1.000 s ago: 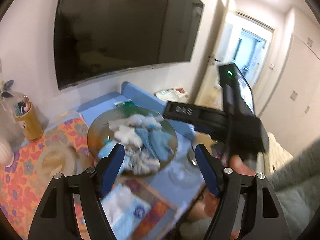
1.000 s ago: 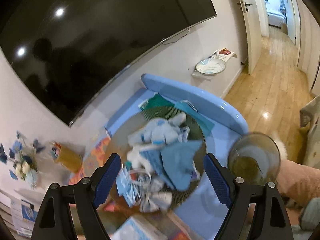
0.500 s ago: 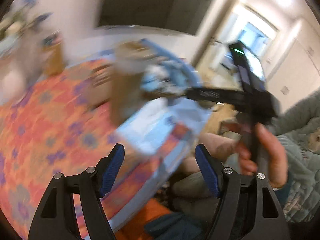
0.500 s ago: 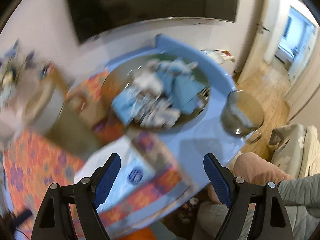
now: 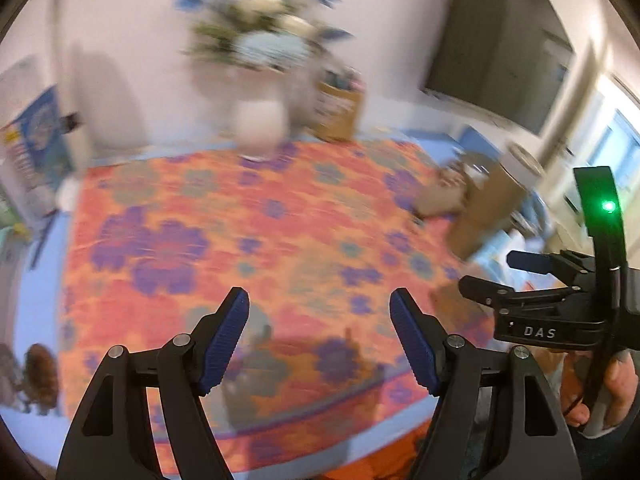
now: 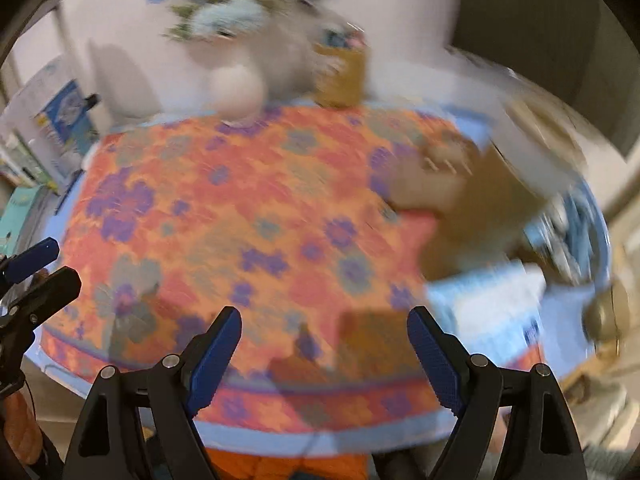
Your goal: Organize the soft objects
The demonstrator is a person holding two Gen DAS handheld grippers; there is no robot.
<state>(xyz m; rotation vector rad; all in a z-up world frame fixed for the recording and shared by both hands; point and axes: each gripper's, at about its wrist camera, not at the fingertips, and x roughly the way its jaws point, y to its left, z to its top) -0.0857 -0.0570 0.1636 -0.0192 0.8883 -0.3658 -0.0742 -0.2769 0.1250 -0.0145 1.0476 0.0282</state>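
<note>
You have swung both grippers away from the round tray of soft things; it now sits blurred at the counter's (image 6: pixel 248 216) far right edge (image 6: pixel 572 220). Left gripper (image 5: pixel 320 340) and right gripper (image 6: pixel 324 354): two, jaws spread, empty. Sorting hasn't started.

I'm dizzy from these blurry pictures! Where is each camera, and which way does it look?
Left wrist: on the left gripper, facing the flowery cloth and vase; its open fingers show, with the right gripper and hand.
Right wrist: on the right gripper, facing the same cloth; its open fingers show, left gripper at the left edge.
Shared: cloth, vase, brown pot.
</note>
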